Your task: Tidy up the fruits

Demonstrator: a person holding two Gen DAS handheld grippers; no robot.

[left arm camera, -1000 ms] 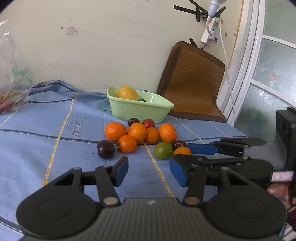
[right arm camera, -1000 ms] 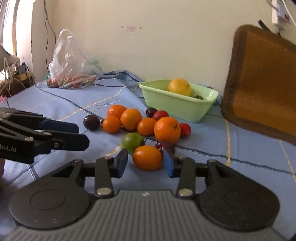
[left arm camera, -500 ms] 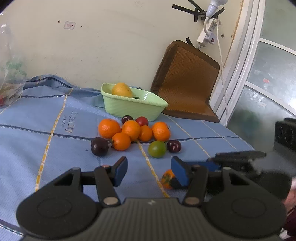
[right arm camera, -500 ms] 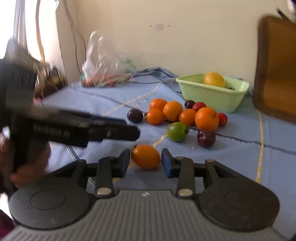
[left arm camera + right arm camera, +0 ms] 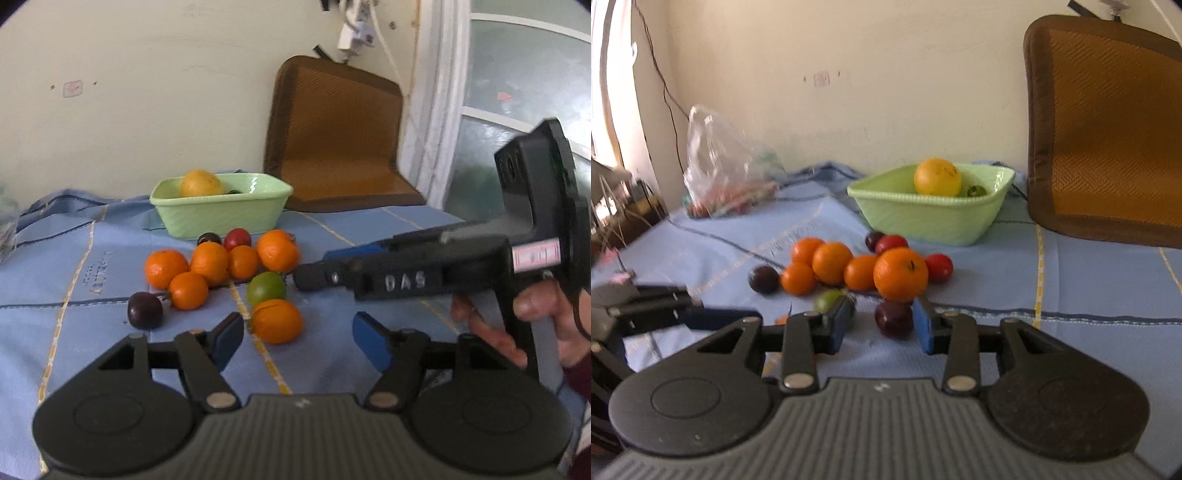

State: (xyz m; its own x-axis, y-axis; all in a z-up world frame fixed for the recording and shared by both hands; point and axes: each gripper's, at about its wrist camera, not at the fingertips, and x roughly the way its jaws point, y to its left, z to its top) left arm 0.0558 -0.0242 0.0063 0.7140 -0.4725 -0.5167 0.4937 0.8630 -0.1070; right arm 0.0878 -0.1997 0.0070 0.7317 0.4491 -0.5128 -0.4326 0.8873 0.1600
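Step in hand, as judged: picking loose fruit from the blue cloth-covered worktop [image 5: 110,280] for transfer to the pale green rectangular plastic basket [image 5: 934,218].

**Tool state**
- Right tool [image 5: 882,325]: blue-padded fingers spread, nothing pinched. A dark purple round plum [image 5: 894,318] lies on the cloth in the gap between them, touching neither pad.
- Left tool [image 5: 297,341]: fingers spread wide, empty. A loose orange tangerine [image 5: 277,320] lies just ahead of the left finger, slightly left of the gap's centre.

**Fruit location**
- The basket stands at the rear of the worktop, near the wall. It holds a large yellow-orange citrus fruit [image 5: 937,177] and a small green item [image 5: 976,190] that is too hidden to identify.
- The remaining fruit lies in a cluster between the basket and the tools: several oranges, with the large round orange [image 5: 900,273] directly behind the plum; a green lime-like fruit [image 5: 266,288]; red plums; and a second dark plum [image 5: 144,310] off to the left side.

**Next move, as judged**
1. Advance the right tool slightly so the pads sit at the plum's widest part.
2. Press the fingers together gently; the fruit is round, smooth and likely to roll.
3. Lift clear of the large orange behind it, then carry to the basket.

Caution: both tools work close together over the same cluster; keep them apart.
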